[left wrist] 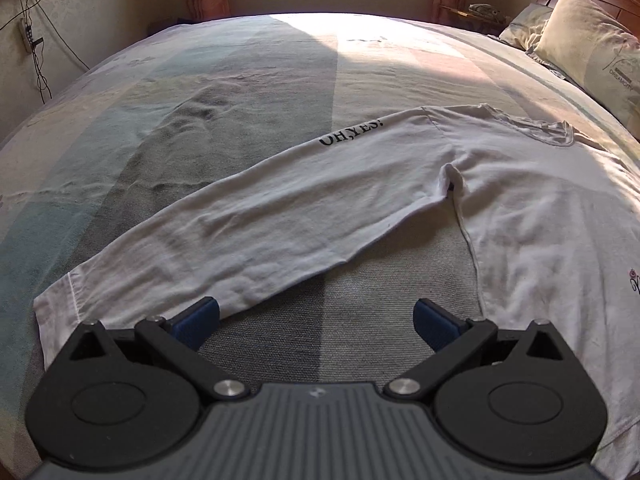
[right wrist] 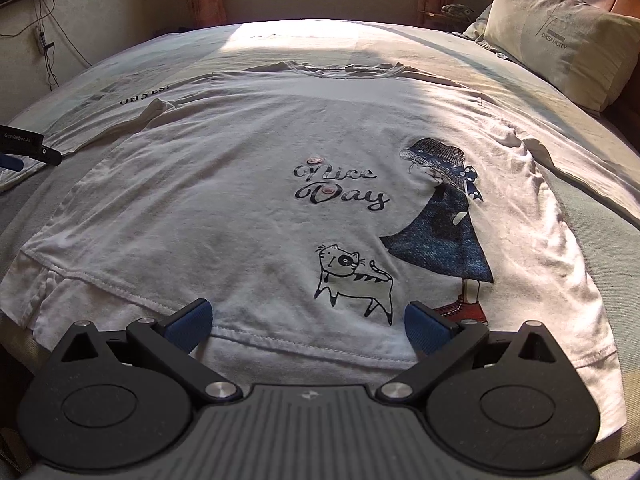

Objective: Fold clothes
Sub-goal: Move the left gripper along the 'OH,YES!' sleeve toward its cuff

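The bed (left wrist: 240,80) fills both views, covered in a sheet of pale colour blocks, with a pillow (right wrist: 560,40) printed "DREAMCITY" at the far right by the headboard.

The shirt (right wrist: 240,200), white and long-sleeved, lies spread flat on the bed, print side up, collar toward the window and hem toward the person. No fold shows in it; it lies as a shirt does when laid out for folding.

Its left sleeve (left wrist: 240,216) runs out long and straight, slanting from the armpit down to a cuff just beside the left tongs (left wrist: 316,322). These hang released, jaws wide, with the sleeve's lower edge at the left pad, so this hand is much the nearer to the sleeve. The right tongs (right wrist: 308,324) also stand released, wide, over the middle of the hem.

Writing: "Nice Day" on the chest beside a girl and a cat; "OH,YES!" on the sleeve; "GenRobot.AI" on the left tongs' side.
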Tool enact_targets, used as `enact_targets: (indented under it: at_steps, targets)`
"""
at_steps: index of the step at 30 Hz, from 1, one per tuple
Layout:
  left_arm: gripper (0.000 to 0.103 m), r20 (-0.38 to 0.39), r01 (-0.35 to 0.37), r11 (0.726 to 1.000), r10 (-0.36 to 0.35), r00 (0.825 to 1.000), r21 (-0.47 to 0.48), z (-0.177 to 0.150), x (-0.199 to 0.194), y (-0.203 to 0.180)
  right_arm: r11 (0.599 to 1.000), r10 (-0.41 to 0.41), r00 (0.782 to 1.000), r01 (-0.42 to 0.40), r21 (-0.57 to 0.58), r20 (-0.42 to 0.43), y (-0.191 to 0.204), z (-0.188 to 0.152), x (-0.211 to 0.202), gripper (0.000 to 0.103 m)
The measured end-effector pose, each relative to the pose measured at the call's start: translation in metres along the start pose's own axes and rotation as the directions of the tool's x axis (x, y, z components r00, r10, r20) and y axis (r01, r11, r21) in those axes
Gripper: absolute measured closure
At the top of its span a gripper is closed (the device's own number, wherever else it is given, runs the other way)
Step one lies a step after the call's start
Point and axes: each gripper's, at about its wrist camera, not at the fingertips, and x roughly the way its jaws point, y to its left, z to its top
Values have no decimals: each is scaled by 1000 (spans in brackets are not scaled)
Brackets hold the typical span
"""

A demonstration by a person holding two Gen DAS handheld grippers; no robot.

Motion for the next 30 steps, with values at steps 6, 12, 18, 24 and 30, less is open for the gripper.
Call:
enact_targets:
  at_steps: [6, 12, 18, 24, 30]
  targets:
    - [1, -2, 170, 981, -171, 985, 98, -34, -31, -68, 999, 40, 999, -40, -34, -17, 0, 1, -7, 0]
    - [1, -81, 278, 955, -271, 959, 102, -61, -28, -109, 980, 185, 983, -183, -74, 21, -4, -11, -29, 0]
    - [1, -94, 309, 949, -302, 948, 59, -64, -34, -103, 977, 209, 976, -205, -65, 54, -9, -24, -29, 0]
    - [1, 42, 168, 979, -174, 984, 113, -19, -78, -52, 971, 231, 968, -224, -77, 99, -14, -32, -30, 0]
    - [1, 164, 13, 993, -32, 986, 115, 21, -109, 22, 970, 237, 966, -230, -76, 106, -15, -34, -30, 0]
